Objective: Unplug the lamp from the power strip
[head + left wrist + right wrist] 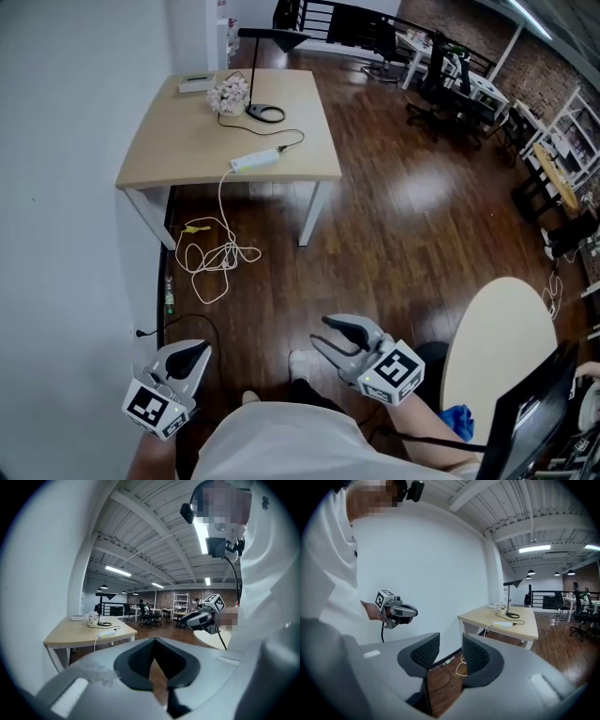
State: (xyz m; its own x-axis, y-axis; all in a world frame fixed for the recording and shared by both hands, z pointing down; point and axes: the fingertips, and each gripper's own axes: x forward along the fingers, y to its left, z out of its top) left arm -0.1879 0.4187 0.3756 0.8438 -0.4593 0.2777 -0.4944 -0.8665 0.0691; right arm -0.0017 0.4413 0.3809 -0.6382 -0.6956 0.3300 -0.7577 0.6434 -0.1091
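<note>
A black desk lamp stands at the back of a light wooden table, far ahead of me. Its thin black cable runs to a plug in the end of a white power strip near the table's front edge. Both grippers hang low by my body, well short of the table. My left gripper has its jaws together and holds nothing. My right gripper stands open and empty. The right gripper view shows the strip and lamp in the distance.
A bunch of pale flowers and a white box sit beside the lamp. The strip's white cord coils on the wood floor under the table. A white wall runs along the left. A round table and a monitor stand at my right.
</note>
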